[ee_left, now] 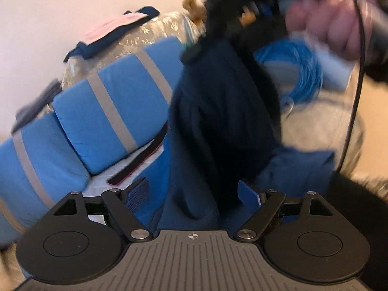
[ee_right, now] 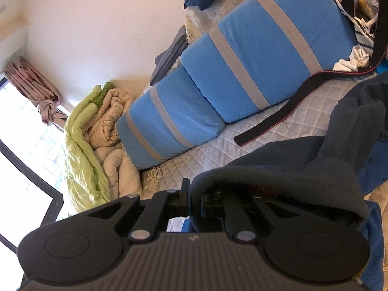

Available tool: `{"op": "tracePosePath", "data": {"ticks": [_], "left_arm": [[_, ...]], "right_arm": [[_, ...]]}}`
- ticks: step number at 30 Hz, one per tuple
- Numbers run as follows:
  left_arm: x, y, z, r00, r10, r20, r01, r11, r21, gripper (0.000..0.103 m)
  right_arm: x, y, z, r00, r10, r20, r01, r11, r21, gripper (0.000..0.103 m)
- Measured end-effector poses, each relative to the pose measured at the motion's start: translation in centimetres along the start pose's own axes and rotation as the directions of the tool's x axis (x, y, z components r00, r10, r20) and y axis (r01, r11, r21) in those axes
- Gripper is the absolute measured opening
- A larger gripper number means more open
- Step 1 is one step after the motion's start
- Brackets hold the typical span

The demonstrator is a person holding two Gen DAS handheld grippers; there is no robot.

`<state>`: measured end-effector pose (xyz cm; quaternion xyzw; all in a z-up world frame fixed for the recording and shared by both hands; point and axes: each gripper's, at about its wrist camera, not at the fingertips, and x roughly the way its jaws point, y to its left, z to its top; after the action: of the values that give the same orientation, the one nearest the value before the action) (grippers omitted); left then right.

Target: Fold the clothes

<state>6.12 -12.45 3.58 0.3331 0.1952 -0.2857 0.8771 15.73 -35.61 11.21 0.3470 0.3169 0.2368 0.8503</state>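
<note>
A dark navy fleece garment (ee_left: pixel 218 121) hangs in a long fold from my right gripper (ee_left: pixel 194 51), which a hand (ee_left: pixel 325 21) holds up at the top of the left wrist view. Its lower part drops between the blue pads (ee_left: pixel 138 191) of my left gripper (ee_left: pixel 194 190). That gripper is open wide, and its pads stand apart from the cloth. In the right wrist view my right gripper (ee_right: pixel 190 189) is shut on the garment (ee_right: pixel 278 165), whose folded edge drapes over the right finger and hides it.
Blue cushions with grey stripes (ee_right: pixel 254 55) lean along a white quilted bedcover (ee_right: pixel 303 111). A black strap with red edging (ee_right: pixel 271 123) lies on it. A coil of blue cable (ee_left: pixel 303 72) sits behind the garment. Green and beige duvets (ee_right: pixel 97 140) are piled by the window.
</note>
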Motion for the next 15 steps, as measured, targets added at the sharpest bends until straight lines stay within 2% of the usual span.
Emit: {"op": "tracePosePath", "data": {"ticks": [1,2,3,4,5,7,8,10,12,15], "left_arm": [[0.8,-1.1,0.0,0.999,0.045,-0.021,-0.043,0.995,0.085,0.079],[1.6,-2.1,0.0,0.995,0.092,-0.047,-0.083,0.983,0.165,0.068],[2.3,-2.5,-0.1,0.988,0.137,-0.074,-0.118,0.969,0.217,0.052],[2.7,-2.0,-0.1,0.983,0.162,-0.091,-0.139,0.966,0.217,0.023],[2.5,-1.0,0.0,0.985,0.151,-0.088,-0.134,0.975,0.179,0.014],[1.3,1.2,0.2,0.992,0.115,-0.058,-0.109,0.989,0.096,0.01],[0.8,2.0,0.3,0.992,0.121,-0.042,-0.117,0.99,0.084,0.01],[-0.2,3.6,0.5,0.991,0.134,-0.007,-0.133,0.988,0.076,0.009],[-0.9,5.0,0.2,0.99,0.137,0.01,-0.138,0.987,0.08,0.009],[-1.2,6.1,-0.1,0.987,0.159,0.01,-0.159,0.982,0.1,0.009]], "right_arm": [[-0.1,-0.2,0.0,1.0,0.006,-0.001,-0.006,1.0,0.004,0.008],[-0.2,-0.4,0.0,1.0,0.01,-0.003,-0.009,1.0,0.008,0.008],[-0.3,-0.5,0.0,1.0,0.01,-0.007,-0.01,1.0,0.01,0.008],[-0.4,-0.7,0.0,1.0,0.008,-0.014,-0.008,1.0,0.012,0.008],[-0.6,-0.8,-0.1,1.0,0.0,-0.025,0.0,1.0,0.008,0.008],[-1.3,-0.9,-0.7,0.998,-0.035,-0.061,0.033,0.999,-0.031,0.013],[-1.7,-1.0,-1.3,0.995,-0.058,-0.08,0.053,0.997,-0.061,0.015],[-2.6,-1.7,-2.6,0.988,-0.095,-0.117,0.081,0.99,-0.118,0.047],[-4.2,-2.9,-3.4,0.988,-0.111,-0.103,0.097,0.986,-0.136,0.069],[-6.8,-4.7,-4.3,0.99,-0.131,-0.054,0.122,0.981,-0.15,0.073]]}}
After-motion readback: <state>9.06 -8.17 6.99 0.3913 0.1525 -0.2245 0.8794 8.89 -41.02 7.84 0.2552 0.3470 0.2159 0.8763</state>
